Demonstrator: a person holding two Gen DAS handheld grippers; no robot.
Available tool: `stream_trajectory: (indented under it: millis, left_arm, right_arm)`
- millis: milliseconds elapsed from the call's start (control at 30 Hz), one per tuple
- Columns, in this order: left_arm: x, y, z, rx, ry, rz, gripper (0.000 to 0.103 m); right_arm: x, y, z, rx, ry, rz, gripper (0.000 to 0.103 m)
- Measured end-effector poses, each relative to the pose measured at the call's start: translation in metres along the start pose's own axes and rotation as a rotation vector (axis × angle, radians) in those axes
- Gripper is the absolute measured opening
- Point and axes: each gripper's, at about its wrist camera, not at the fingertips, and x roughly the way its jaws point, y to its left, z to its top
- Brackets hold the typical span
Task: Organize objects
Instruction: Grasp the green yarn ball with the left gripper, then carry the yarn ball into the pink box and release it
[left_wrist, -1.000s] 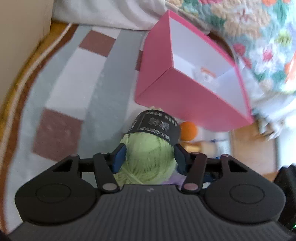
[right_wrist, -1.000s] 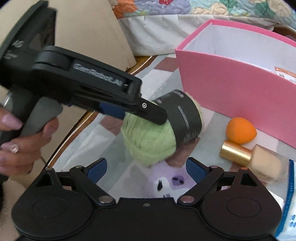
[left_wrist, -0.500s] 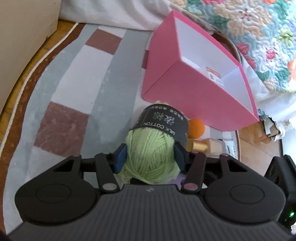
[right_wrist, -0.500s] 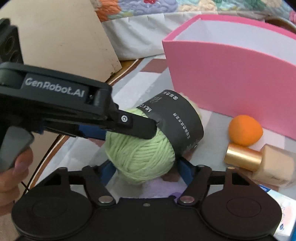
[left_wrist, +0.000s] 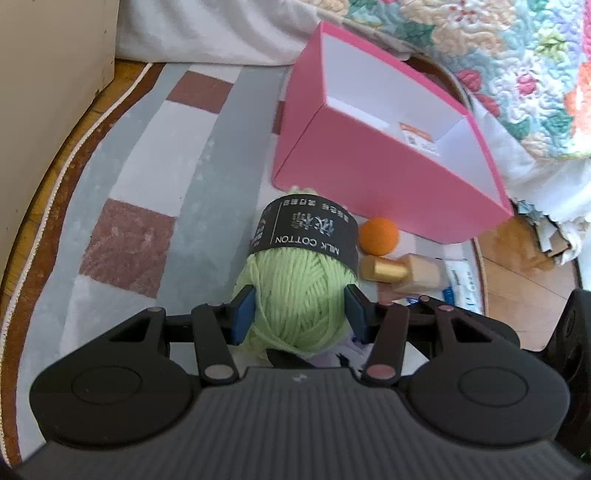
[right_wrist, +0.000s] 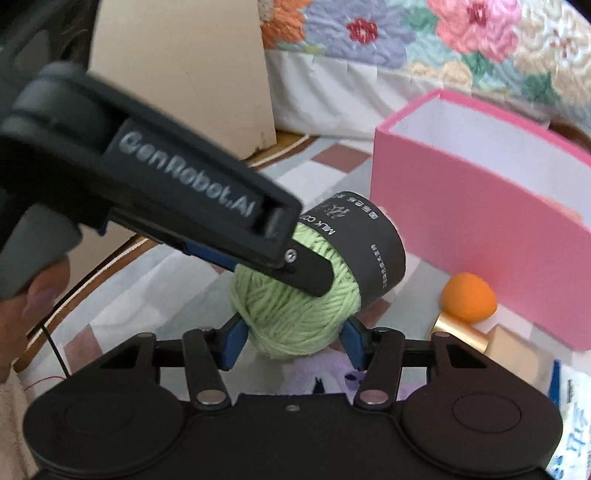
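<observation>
Green yarn fills both claws at once: the left gripper (left_wrist: 299, 314) has its blue pads pressed into the flanks of the ball of yarn (left_wrist: 295, 295), clamped on it and holding it off the rug, and the right gripper (right_wrist: 291, 339) has just been closing, its jaws now drawn in from wide apart so that its own pads meet the lower sides of the same ball, with the yarn squarely between them. A second ago that right claw stood open underneath with only a purple soft toy (right_wrist: 332, 373) showing through the gap; now the toy peeps out just below the yarn. From the right-hand view the left claw's black finger lies across the top of the ball, just behind its dark paper band, which reads "MILK COTTON". To my eye this looks like a hand-over, or a two-handed steadying, before the ball goes into the pink box (left_wrist: 369, 177), which stands open just beyond the yarn and looks empty apart from a label on its inner wall. Right of the yarn, against the box's near wall, sit an orange sponge (left_wrist: 378, 236) and a gold-capped bottle (left_wrist: 402, 273) on the striped rug (left_wrist: 129, 184), both apparently waiting their turn. One grip must let go before the ball can travel freely.
</observation>
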Motion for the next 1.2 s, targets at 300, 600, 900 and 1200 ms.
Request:
stream_trajectory:
  millis: [300,600,900,1200]
  left_arm:
    - [0.005,0.015,-0.002,-0.077,-0.030,-0.045,0.051]
    - [-0.040,-0.034,-0.026,0.085,-0.097,0.020,0.051]
    - [-0.073,-0.063,-0.042,0.102,-0.109,0.015,0.051]
    - [-0.110,-0.102,-0.026,0.166,-0.141,0.024,0.051]
  right_arm:
    - [0.030,0.001,0.006,-0.009,-0.020,0.020,0.063]
    - [-0.017,0.015,0.003,-0.061,-0.098,0.033,0.060]
    - [-0.058,0.033,-0.014,-0.147,-0.140,0.005,0.060]
    - [-0.107,0.030,-0.004,-0.196,-0.217,-0.011,0.060]
